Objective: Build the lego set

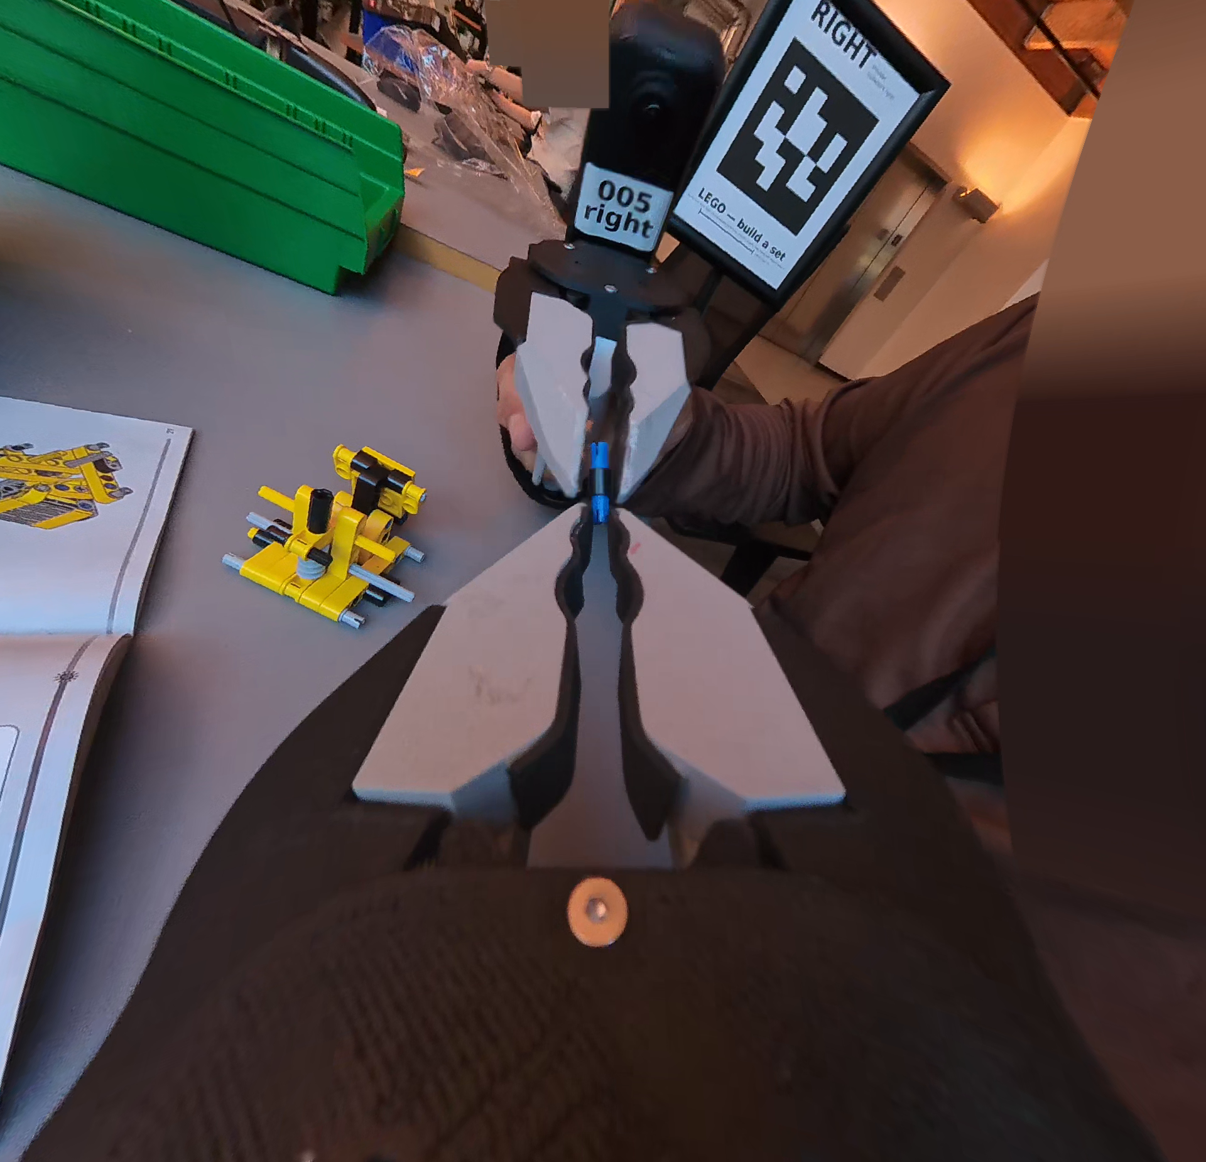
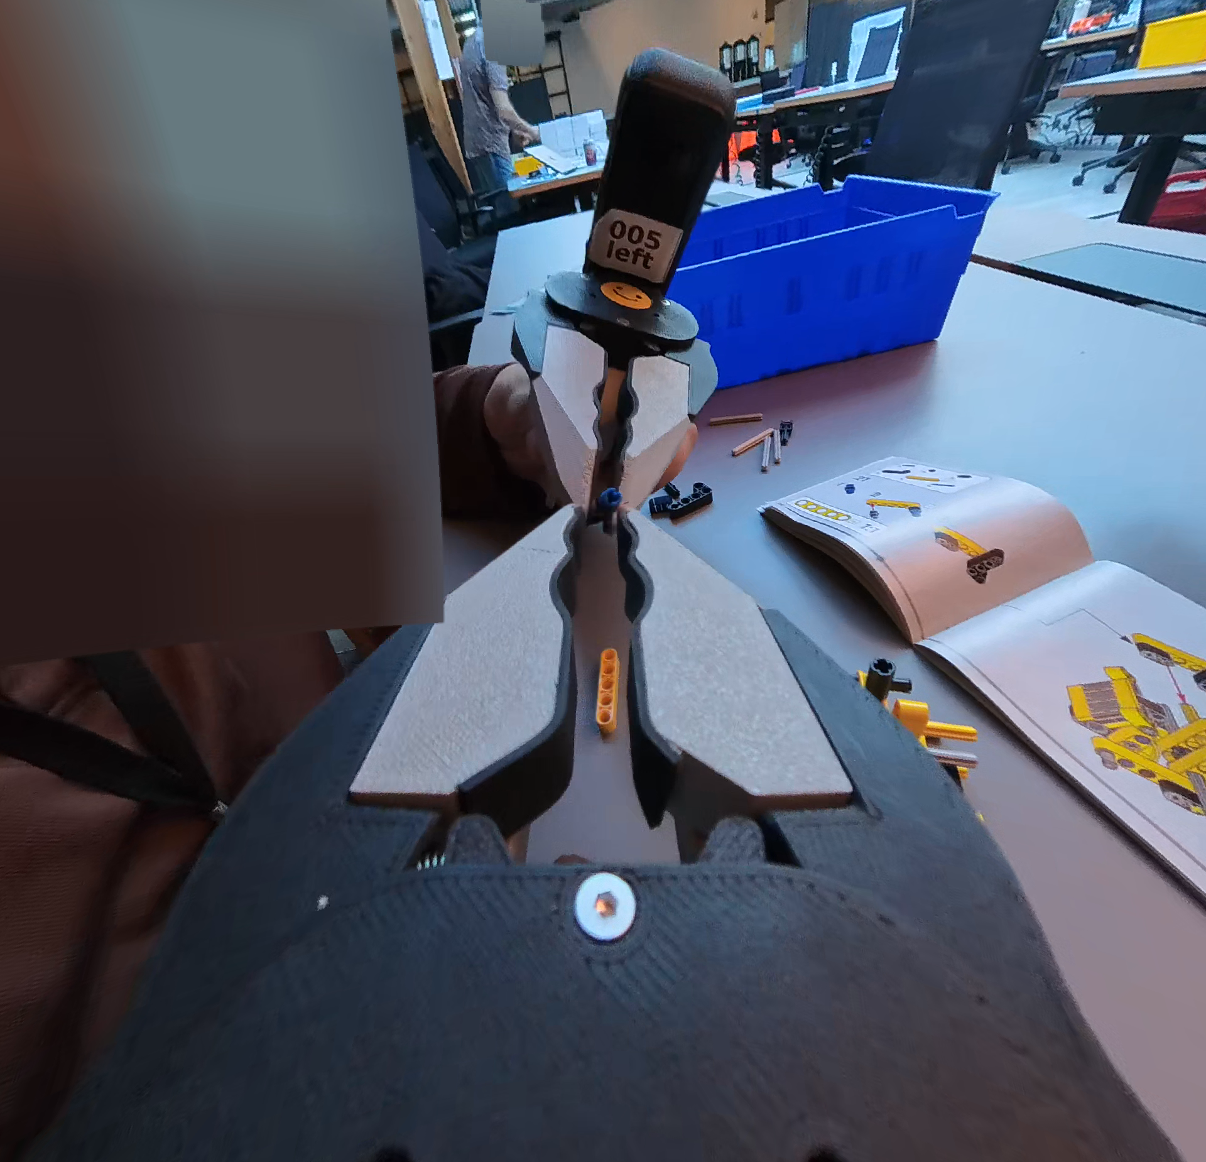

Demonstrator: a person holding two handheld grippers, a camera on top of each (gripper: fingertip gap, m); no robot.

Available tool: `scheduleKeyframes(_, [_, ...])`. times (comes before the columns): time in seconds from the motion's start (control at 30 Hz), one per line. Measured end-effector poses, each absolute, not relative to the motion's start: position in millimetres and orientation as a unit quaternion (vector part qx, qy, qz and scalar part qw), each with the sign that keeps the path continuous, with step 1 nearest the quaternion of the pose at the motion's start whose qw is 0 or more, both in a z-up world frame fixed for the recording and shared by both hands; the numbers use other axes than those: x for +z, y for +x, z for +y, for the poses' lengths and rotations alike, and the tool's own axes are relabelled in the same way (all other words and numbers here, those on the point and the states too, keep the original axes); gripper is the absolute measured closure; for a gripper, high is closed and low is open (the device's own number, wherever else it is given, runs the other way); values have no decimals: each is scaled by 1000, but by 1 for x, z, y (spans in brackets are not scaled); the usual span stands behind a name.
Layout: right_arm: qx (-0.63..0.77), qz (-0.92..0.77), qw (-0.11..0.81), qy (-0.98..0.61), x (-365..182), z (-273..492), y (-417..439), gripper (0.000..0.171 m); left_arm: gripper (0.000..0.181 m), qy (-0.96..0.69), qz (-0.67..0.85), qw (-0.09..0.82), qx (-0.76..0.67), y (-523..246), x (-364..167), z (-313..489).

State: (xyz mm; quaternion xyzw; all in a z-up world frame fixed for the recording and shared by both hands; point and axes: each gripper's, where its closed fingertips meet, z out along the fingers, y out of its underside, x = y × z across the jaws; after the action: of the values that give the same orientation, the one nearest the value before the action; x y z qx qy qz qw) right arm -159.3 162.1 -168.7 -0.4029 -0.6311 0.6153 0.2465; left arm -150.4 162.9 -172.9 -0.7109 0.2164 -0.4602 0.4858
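A small blue-and-black pin piece (image 1: 598, 480) is held in the air between the two grippers, which meet tip to tip. My left gripper (image 1: 600, 518) is shut on its lower blue end. My right gripper (image 2: 602, 522) is closed around the piece (image 2: 609, 499) from the other side and also shows in the left wrist view (image 1: 598, 490). The left gripper also shows in the right wrist view (image 2: 607, 486). The part-built yellow lego model (image 1: 326, 537) stands on the grey table to the left and appears in the right wrist view (image 2: 913, 716).
An open instruction booklet (image 1: 72, 543) (image 2: 979, 582) lies beside the model. A green bin (image 1: 196, 139) and a blue bin (image 2: 816, 282) stand at the back. A yellow beam (image 2: 607, 690), black connectors (image 2: 682, 499) and loose axles (image 2: 760, 442) lie on the table. A framed sign (image 1: 796, 126) stands behind. The grippers are tip to tip, or close to it.
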Motion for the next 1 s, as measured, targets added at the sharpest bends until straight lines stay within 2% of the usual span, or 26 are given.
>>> scheduleKeyframes(0.37, [610, -633, 238, -413, -168, 160, -161, 167, 179, -716, 214, 471, -469, -145, -178, 163])
scheduleKeyframes(0.73, [551, -674, 214, -443, -196, 158, -159, 168, 178, -765, 228, 422, -430, -138, -208, 165])
scheduleKeyframes(0.9, [521, -694, 199, -455, -214, 161, -154, 168, 160, -791, 232, 369, -430, -142, -222, 157])
scheduleKeyframes(1.0, [497, -716, 176, -458, -231, 158, -149, 167, 156, -815, 272, 370, -354, -148, -235, 157])
